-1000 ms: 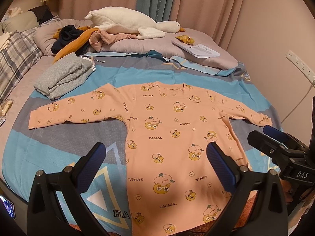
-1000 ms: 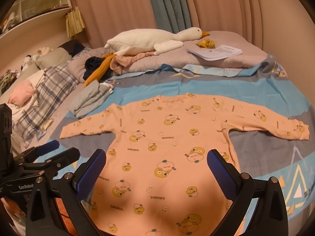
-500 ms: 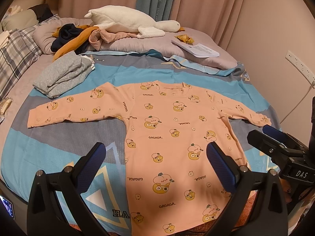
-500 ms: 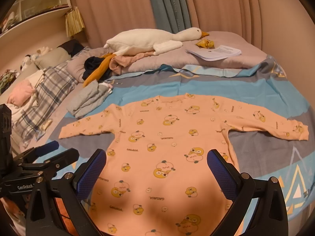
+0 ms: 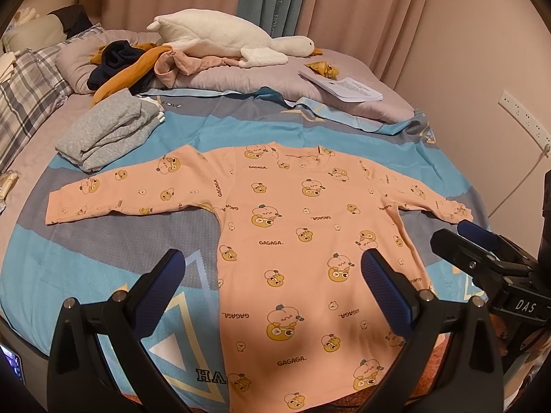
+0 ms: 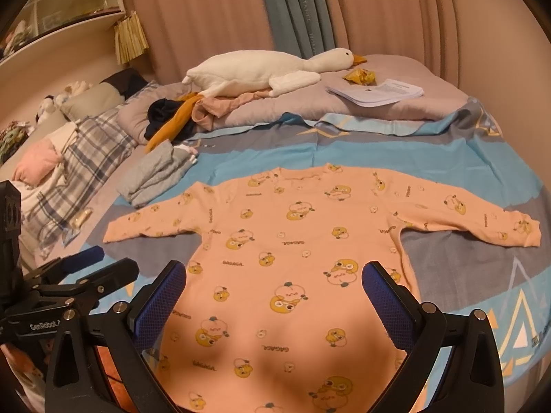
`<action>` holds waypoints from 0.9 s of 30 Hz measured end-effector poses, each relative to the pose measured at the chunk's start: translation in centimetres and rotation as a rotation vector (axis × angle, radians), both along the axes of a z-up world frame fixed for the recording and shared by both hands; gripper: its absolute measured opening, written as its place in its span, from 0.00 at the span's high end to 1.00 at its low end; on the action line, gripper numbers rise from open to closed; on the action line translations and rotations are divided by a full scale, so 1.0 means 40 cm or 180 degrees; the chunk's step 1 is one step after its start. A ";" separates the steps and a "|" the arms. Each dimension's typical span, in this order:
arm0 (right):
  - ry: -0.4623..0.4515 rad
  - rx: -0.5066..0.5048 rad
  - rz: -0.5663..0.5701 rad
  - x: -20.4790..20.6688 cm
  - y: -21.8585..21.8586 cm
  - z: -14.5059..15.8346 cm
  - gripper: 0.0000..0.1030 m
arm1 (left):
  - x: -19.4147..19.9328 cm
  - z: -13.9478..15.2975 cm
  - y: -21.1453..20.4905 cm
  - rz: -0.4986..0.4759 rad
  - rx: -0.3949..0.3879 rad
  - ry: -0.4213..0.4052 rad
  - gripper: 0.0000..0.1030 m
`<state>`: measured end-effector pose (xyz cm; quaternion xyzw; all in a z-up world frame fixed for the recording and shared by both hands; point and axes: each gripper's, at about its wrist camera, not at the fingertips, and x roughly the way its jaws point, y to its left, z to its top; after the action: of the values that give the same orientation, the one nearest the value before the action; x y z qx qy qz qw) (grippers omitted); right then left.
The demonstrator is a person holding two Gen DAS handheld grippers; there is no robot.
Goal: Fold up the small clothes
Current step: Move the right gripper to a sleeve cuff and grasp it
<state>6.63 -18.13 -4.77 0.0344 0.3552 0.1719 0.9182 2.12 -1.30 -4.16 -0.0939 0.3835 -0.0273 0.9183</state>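
While spread flat on bed (image 5: 103,251), sleeves out both ways, peach duck-print shirt (image 5: 292,234), folded grey clothes (image 5: 110,130) near its left sleeve, left gripper (image 5: 272,282) and right gripper (image 6: 273,292) above hem, jaws wide apart, gripping nothing.

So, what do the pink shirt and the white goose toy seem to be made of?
The pink shirt looks like thin, matte knit cotton: it lies limp and flat with soft creases. The white goose toy looks like fuzzy plush, with a fleecy, stuffed body. Exact fibres cannot be told.
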 end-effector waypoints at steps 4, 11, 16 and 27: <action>0.0015 0.0019 -0.0022 0.010 -0.001 0.005 0.01 | 0.007 -0.001 0.004 0.0002 -0.0027 0.0009 0.01; 0.0032 0.0057 -0.0074 0.025 0.000 0.007 0.03 | 0.020 -0.018 0.017 -0.0013 -0.0077 0.0082 0.01; 0.0041 0.0096 -0.0166 0.047 -0.013 0.012 0.07 | 0.040 -0.039 0.030 -0.0004 -0.0147 0.0179 0.01; 0.0068 0.0414 -0.0756 0.169 -0.179 0.036 0.15 | 0.112 -0.125 0.052 -0.0028 -0.0426 0.0453 0.17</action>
<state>13.41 -25.31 -3.32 0.1376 0.3465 0.0843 0.9241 6.58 0.76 -9.16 -0.1551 0.4455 -0.0502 0.8803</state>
